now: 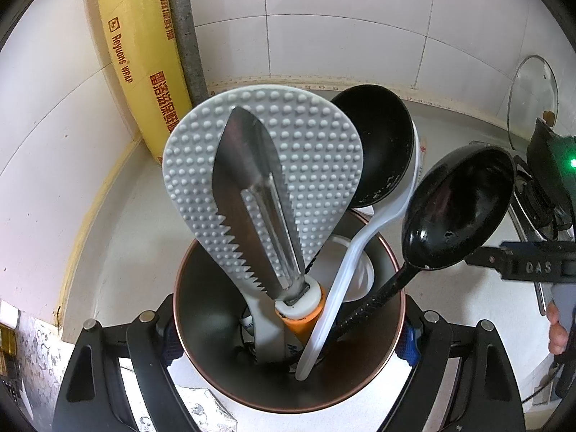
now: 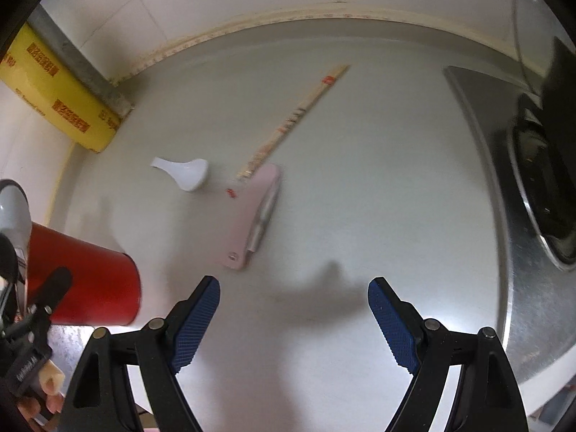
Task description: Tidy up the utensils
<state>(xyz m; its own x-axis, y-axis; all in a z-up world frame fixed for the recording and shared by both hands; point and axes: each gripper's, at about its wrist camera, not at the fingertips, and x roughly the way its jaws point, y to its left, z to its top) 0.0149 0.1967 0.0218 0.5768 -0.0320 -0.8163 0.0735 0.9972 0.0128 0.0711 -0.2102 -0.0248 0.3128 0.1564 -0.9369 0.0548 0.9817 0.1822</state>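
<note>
My left gripper (image 1: 288, 345) is shut on a utensil cup (image 1: 201, 342), its blue pads pressed on both sides; the cup is metal inside and red outside (image 2: 90, 288). In it stand a grey dimpled rice paddle (image 1: 316, 151), a serrated peeler with an orange handle (image 1: 252, 198), a white plastic spoon (image 1: 360, 252), a black ladle (image 1: 381, 144) and a black spoon (image 1: 457, 208). My right gripper (image 2: 293, 288) hangs open over the counter with nothing between its fingers. Beyond it lie a pink flat tool (image 2: 244, 216) with a metal-handled utensil (image 2: 264, 216) alongside, wooden chopsticks (image 2: 298, 115) and a short white spoon (image 2: 187, 172).
A yellow cling-wrap box (image 2: 54, 108) leans in the tiled corner beside a grey pipe (image 1: 183, 28). A steel stove top with a burner (image 2: 540, 198) fills the right side. A glass lid (image 1: 532, 97) leans on the wall. A hand (image 1: 558, 334) shows at the right edge.
</note>
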